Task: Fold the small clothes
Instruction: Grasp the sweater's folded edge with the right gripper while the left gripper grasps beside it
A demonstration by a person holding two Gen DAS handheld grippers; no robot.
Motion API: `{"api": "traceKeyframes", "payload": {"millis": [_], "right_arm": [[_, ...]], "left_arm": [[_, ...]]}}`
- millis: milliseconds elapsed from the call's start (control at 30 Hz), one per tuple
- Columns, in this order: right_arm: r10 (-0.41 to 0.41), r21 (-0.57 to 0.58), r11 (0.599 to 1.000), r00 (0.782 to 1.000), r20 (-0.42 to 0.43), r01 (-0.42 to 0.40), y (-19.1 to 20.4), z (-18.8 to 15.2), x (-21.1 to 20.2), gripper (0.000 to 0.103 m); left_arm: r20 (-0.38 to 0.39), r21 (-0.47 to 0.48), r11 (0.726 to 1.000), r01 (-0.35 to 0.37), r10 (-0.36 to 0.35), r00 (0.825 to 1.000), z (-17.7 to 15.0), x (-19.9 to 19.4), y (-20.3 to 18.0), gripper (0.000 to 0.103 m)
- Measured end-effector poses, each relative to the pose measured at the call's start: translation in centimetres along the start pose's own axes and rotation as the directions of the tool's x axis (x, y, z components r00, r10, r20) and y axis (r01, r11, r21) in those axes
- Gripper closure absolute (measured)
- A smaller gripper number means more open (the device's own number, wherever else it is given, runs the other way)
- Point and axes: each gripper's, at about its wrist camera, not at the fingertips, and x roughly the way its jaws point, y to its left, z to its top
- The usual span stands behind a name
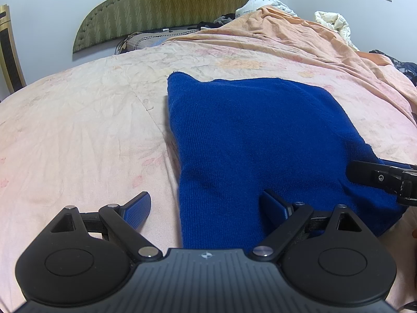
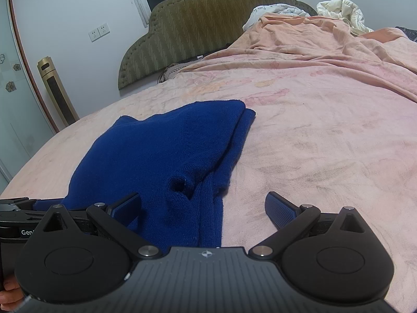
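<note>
A dark blue knitted garment [image 1: 260, 140] lies folded on the pink bedsheet [image 1: 78, 130]. My left gripper [image 1: 206, 208] is open, low over the garment's near left edge; one finger is over the sheet, the other over the knit. The right gripper's finger [image 1: 375, 177] shows at the garment's right side. In the right wrist view the garment [image 2: 161, 151] lies folded with a small tuck near its front. My right gripper [image 2: 206, 208] is open over its near right edge. The left gripper [image 2: 15, 208] shows at the far left.
An orange-pink quilt [image 1: 299, 34] is bunched at the back right with white bedding [image 1: 333, 23] behind it. A green padded headboard [image 2: 208, 26] stands at the back. A gold tower appliance [image 2: 57, 91] stands by the wall at the left.
</note>
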Motion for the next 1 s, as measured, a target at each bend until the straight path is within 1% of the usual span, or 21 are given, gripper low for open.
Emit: {"api": "traceKeyframes", "payload": {"millis": [300, 467, 533, 567, 633, 700, 767, 900, 933, 1000], "right_arm": [[0.002, 0.002, 1.000, 1.000, 0.001, -0.002, 0.0, 0.0, 0.0, 0.001], [0.022, 0.028, 0.999, 1.000, 0.006, -0.022, -0.4, 0.0, -0.1, 0.001], [0.047, 0.048, 0.998, 0.999, 0.001, -0.047, -0.8, 0.1, -0.2, 0.001], [0.063, 0.055, 0.997, 0.998, -0.008, -0.063, -0.9, 0.2, -0.3, 0.001], [0.107, 0.046, 0.993, 0.994, -0.040, -0.105, -0.9, 0.3, -0.5, 0.001], [0.162, 0.049, 0.986, 0.984, -0.069, -0.159, -0.9, 0.3, -0.7, 0.003], [0.218, 0.063, 0.975, 0.971, -0.096, -0.213, -1.0, 0.5, -0.6, 0.005], [0.310, 0.122, 0.947, 0.944, -0.115, -0.296, -1.6, 1.3, 0.3, 0.010], [0.317, 0.123, 0.945, 0.942, -0.113, -0.303, -1.5, 1.5, 0.7, 0.011], [0.325, 0.119, 0.942, 0.939, -0.107, -0.313, -1.3, 1.8, 1.5, 0.013]], "left_arm": [[0.002, -0.008, 1.000, 0.009, -0.009, 1.000, 0.1, -0.1, 0.2, 0.011], [0.052, -0.071, 0.997, 0.041, -0.038, 0.998, 0.7, -0.8, 2.4, 0.010], [0.051, -0.104, 0.992, 0.065, -0.060, 0.997, 1.1, -0.7, 3.8, 0.010], [0.045, -0.125, 0.988, 0.091, -0.086, 0.995, 1.4, -0.5, 4.4, 0.010], [0.030, -0.180, 0.969, 0.170, -0.167, 0.985, 1.7, 0.1, 5.6, 0.010], [0.011, -0.231, 0.943, 0.240, -0.244, 0.970, 1.8, 1.0, 6.4, 0.010], [0.005, -0.267, 0.919, 0.290, -0.299, 0.954, 2.0, 1.9, 6.7, 0.010], [0.021, -0.248, 0.901, 0.356, -0.363, 0.932, 2.6, 2.9, 6.1, 0.010], [0.025, -0.241, 0.900, 0.363, -0.369, 0.929, 2.5, 3.0, 5.8, 0.010], [0.040, -0.213, 0.908, 0.361, -0.361, 0.932, 2.1, 2.9, 5.2, 0.010]]}}
